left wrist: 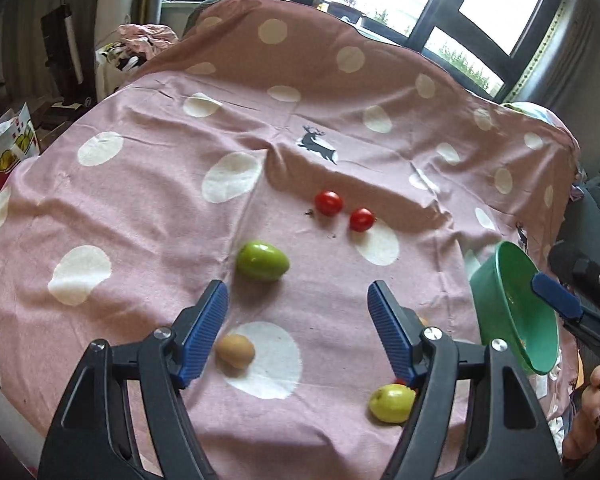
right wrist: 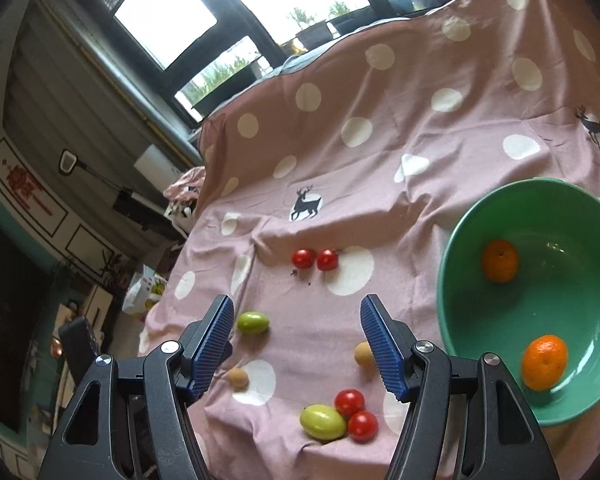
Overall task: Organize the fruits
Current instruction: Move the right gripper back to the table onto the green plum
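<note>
- Left wrist view: the left gripper (left wrist: 298, 300) hangs over a pink tablecloth (left wrist: 148, 200) with white dots, its jaws spread wide and nothing between them.
- Just beyond its left finger lies a green fruit (left wrist: 262, 261); nearer the camera, close to that finger, sits a small tan fruit (left wrist: 235, 350).
- Farther out, two red tomatoes (left wrist: 329, 203) lie side by side, close together.
- By the right finger, a yellow-green fruit (left wrist: 392, 403) rests on the cloth, with a sliver of something red behind it, probably another tomato.
- At the right edge, a green bowl (left wrist: 500, 280) stands tilted in this view, and a blue pad of the right gripper (left wrist: 556, 295) shows beside its rim; a hand (left wrist: 588, 408) is visible below.
- Right wrist view: the right gripper (right wrist: 297, 312) also has its jaws wide apart and empty.
- Between its fingers the cloth carries the same fruit, plus a yellow-green one touching two more tomatoes (right wrist: 349, 402) near the camera, and a second tan fruit (right wrist: 363, 354) against the right finger.
- On the right, the bowl holds two oranges (right wrist: 499, 261), well apart, one at the far side and one near the front rim.
</note>
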Available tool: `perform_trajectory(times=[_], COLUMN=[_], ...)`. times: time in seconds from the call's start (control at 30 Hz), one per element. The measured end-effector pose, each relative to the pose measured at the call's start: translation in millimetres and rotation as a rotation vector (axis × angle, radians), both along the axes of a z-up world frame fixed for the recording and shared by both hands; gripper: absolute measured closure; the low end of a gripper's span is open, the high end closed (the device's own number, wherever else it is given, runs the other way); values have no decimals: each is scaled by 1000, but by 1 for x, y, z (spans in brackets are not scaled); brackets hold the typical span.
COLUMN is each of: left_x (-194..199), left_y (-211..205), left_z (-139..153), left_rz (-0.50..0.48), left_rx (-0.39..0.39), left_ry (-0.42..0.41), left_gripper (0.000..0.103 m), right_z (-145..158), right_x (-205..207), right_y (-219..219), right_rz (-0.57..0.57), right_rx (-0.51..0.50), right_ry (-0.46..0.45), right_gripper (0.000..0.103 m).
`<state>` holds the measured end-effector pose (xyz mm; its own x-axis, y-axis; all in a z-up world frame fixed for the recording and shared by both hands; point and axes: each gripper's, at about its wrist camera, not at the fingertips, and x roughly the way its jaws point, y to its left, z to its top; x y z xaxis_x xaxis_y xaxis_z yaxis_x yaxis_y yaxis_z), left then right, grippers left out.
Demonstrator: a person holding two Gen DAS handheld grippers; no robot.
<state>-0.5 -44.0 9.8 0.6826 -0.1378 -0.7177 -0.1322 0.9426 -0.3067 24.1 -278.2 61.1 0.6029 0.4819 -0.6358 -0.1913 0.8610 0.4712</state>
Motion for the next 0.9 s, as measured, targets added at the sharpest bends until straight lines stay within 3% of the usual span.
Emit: perform_trajectory(times=[0.17,0.37,0.6,0.63,0.9], left_x=[-2,3,6,7,6], left_y=[34,66,74,76,95], left_z=[-2,-19,-24,-25,-28], left_rz=[81,181,208,209,253], left_rx=[-6,-51,-62,-72,-113], left_ry=[-31,21,36,41,56], left_gripper=[31,32,40,45,46], right_z=[-14,-41,-79,-84,-107], right_x=[2,11,44,49,72], right_y=[35,71,120,127,167], right_rz=[88,151,177,176,193], right_rx=[-51,-70,-74,-88,-185], right_ry=[37,105,185,198,208], right_gripper=[36,38,49,50,53])
